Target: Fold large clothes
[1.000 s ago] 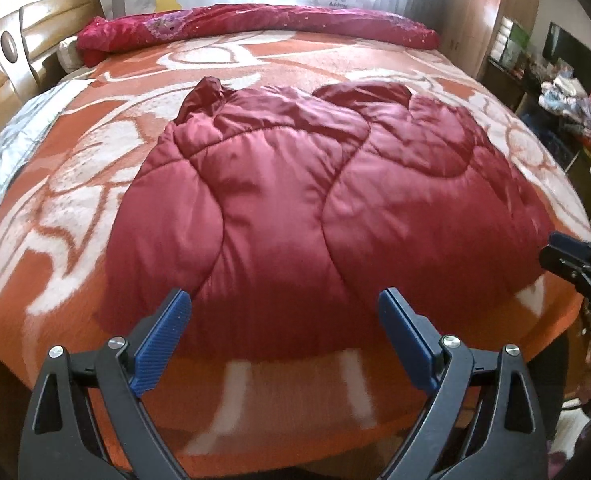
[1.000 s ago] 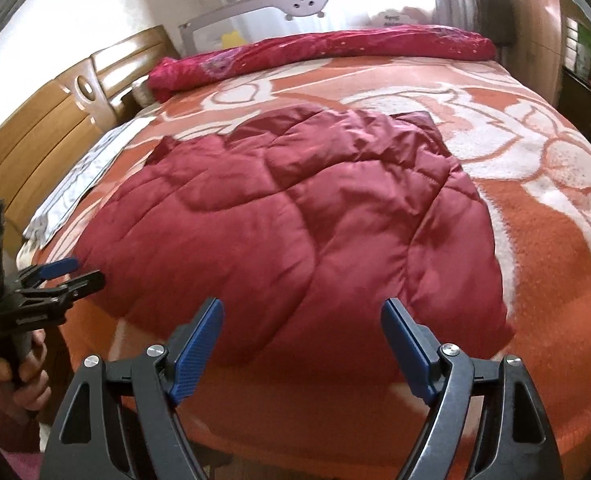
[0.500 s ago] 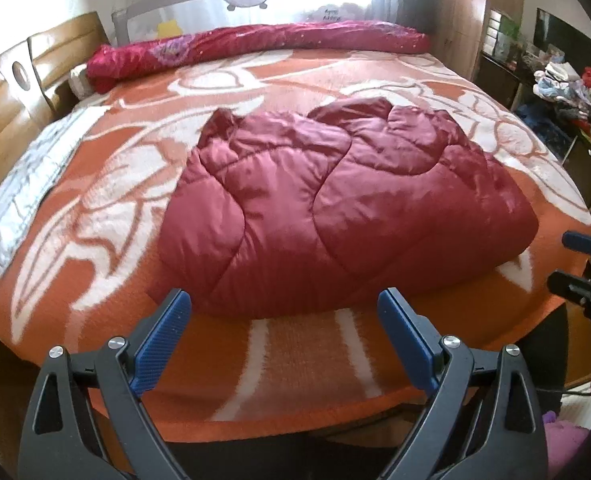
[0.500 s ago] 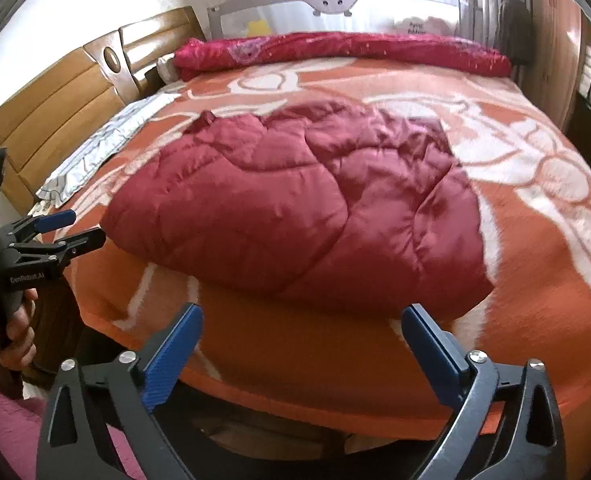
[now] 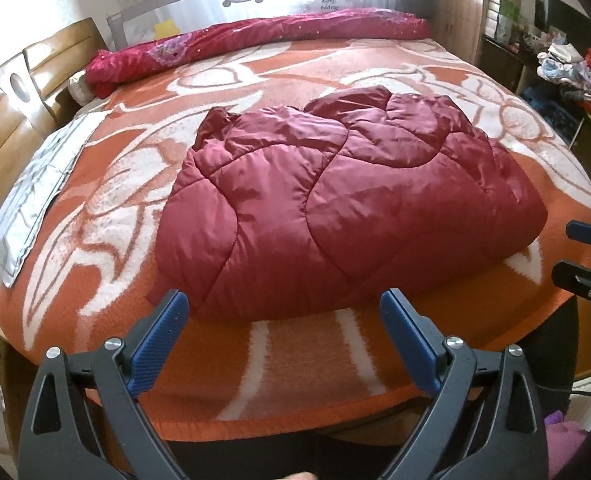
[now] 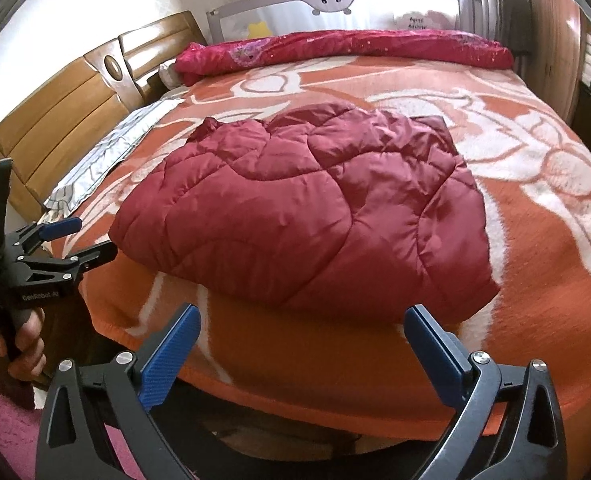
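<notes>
Left wrist view: we are holding the left gripper (image 5: 281, 340) wide open, gripping nothing, short of the bed's near edge. The folded maroon quilted coat (image 5: 347, 216) is lying at twelve o'clock on the orange blanket (image 5: 295, 384), long axis running nine to three. The right gripper (image 5: 587, 256) is showing at three o'clock.

Right wrist view: we are holding the right gripper (image 6: 301, 354) open and empty too; the coat (image 6: 307, 216) is lying at twelve o'clock, apart from the fingers. Neither gripper is clearly nearer. The rolled red quilt (image 6: 343, 50) and wooden headboard (image 6: 63, 112) are lying beyond, obstructing nothing.
</notes>
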`<state>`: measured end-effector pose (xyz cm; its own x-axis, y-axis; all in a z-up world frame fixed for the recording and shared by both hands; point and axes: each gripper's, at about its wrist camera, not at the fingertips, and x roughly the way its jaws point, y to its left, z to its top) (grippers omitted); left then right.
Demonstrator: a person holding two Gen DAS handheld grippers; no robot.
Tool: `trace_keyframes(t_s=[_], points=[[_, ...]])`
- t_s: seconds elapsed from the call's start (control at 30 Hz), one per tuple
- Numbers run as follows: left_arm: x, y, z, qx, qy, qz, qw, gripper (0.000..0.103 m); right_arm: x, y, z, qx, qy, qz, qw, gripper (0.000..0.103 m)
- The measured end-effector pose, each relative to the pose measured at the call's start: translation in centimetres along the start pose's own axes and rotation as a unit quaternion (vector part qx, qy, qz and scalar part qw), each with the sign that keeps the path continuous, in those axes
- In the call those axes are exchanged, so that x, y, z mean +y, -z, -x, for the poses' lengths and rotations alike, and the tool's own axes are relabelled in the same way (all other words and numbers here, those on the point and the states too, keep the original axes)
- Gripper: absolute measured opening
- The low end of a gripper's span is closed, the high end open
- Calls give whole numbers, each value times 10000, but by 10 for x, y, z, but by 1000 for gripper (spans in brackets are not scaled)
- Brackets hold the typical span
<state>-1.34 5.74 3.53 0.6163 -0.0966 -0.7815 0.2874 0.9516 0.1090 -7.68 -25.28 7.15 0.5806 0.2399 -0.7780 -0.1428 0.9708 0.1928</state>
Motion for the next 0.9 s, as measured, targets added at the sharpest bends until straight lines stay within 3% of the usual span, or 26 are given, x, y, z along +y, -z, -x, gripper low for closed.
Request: trace_keyframes(t_s=[0.9], points=[[3, -24, -15, 3, 107, 197, 9997, 98, 10, -42, -25, -79, -74, 270, 9996, 102]])
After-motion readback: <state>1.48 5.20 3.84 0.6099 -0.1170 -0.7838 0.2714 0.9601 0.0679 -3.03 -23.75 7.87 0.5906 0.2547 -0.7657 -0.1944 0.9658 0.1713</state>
